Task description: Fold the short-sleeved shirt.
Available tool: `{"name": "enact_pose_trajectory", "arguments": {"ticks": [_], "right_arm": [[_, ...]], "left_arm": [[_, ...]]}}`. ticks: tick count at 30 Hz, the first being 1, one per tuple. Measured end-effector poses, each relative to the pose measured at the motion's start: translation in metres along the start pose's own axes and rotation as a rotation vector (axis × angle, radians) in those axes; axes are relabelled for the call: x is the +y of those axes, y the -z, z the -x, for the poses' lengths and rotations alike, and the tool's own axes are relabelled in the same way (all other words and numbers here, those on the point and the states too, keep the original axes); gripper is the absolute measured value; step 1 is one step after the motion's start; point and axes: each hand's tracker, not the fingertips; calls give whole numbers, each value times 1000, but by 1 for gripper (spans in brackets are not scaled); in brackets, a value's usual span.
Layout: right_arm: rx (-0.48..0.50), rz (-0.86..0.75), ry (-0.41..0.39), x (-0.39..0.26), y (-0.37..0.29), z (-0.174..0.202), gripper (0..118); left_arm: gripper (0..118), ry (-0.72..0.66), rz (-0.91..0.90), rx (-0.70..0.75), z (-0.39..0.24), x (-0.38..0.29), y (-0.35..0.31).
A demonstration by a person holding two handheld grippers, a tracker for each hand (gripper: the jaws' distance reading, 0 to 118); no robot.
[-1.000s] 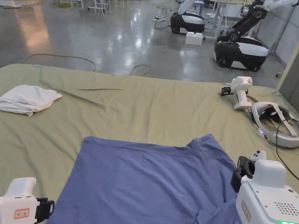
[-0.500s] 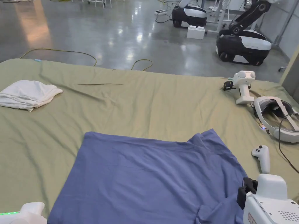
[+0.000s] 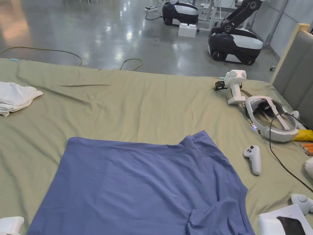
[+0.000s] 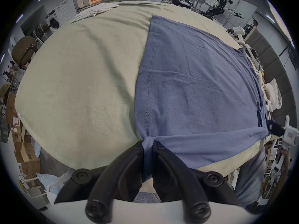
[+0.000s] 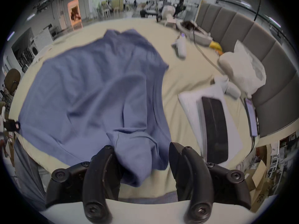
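Note:
A blue short-sleeved shirt lies spread on the green bed sheet, with one sleeve bunched at its near right. In the left gripper view my left gripper is shut on the shirt's near hem corner, and the near edge runs taut toward the right gripper. Its white body peeks in at the head view's bottom left. In the blurred right gripper view my right gripper stands open, jaws wide apart, with the shirt's bunched sleeve lying between them. The left gripper holds the far corner there.
A folded white cloth lies far left. On the right sit a spare gripper, a headset with its cable, a controller and a white box. A padded headboard bounds the right side.
The head camera has swung right and down. Both grippers have dropped toward the near edge: the right one has left the head view, and the left shows as a sliver.

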Motion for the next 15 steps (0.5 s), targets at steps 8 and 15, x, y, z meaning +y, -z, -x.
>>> {"name": "enact_pose_trajectory", "arguments": {"ticks": [8, 15], "right_arm": [[2, 43, -13, -23, 17, 6, 56], [3, 57, 1, -15, -2, 6, 45]], "left_arm": [[11, -4, 11, -15, 3, 3, 3], [11, -8, -1, -27, 5, 1, 1]]}}
